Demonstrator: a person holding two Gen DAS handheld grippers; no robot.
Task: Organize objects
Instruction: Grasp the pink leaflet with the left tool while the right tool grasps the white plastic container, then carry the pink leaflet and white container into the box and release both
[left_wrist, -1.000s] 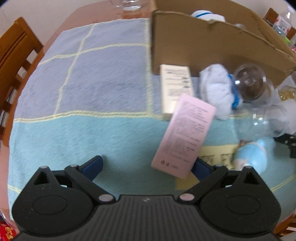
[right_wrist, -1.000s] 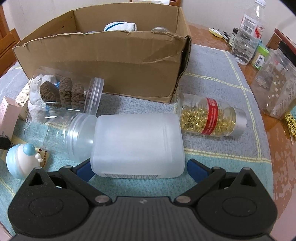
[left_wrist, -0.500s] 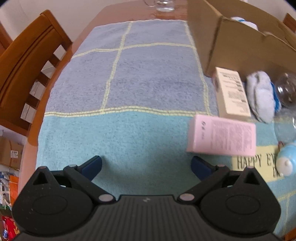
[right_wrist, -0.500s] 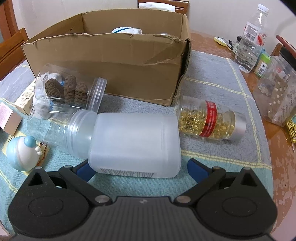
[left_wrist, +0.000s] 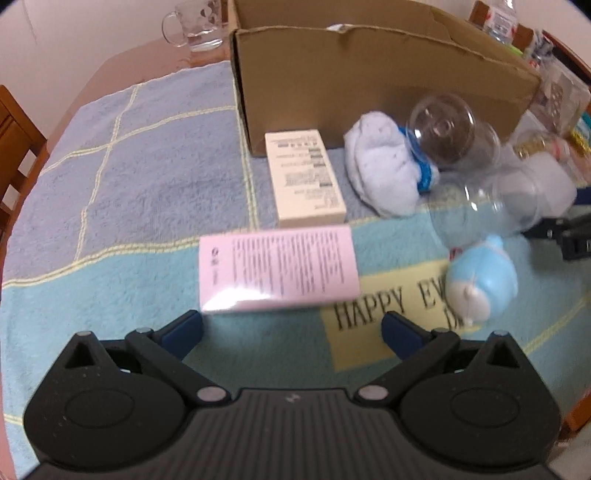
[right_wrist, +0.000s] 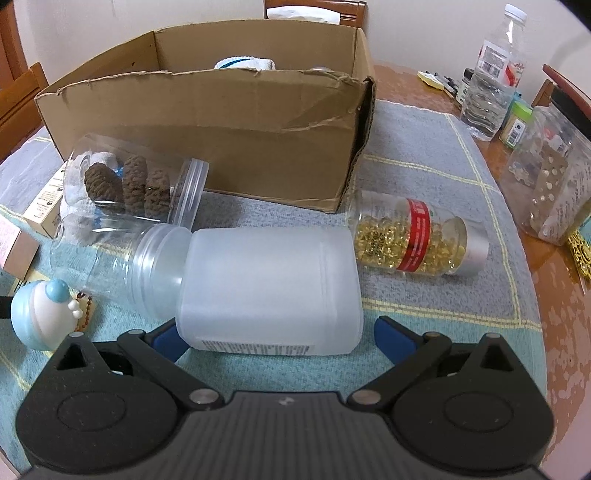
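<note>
L hand-held gripper (left_wrist: 291, 326) has just been opening, jaws wide, nothing between; pink box (left_wrist: 279, 273) lies flat on towel (left_wrist: 147, 177) just ahead. R hand-held gripper (right_wrist: 275, 338) open, white jar (right_wrist: 269, 290) lying between pads, untouched. Carton (right_wrist: 207, 122) behind, toward worktop's far edge.

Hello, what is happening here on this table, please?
A person with a gripper in each hand is tidying loose things beside a cardboard box. The left gripper is open and holds nothing; its jaws have just been opening, and the pink box lies flat on the towel just ahead of it. The right gripper is open around the frosted white jar, which lies on its side. Nothing is gripped yet.
</note>
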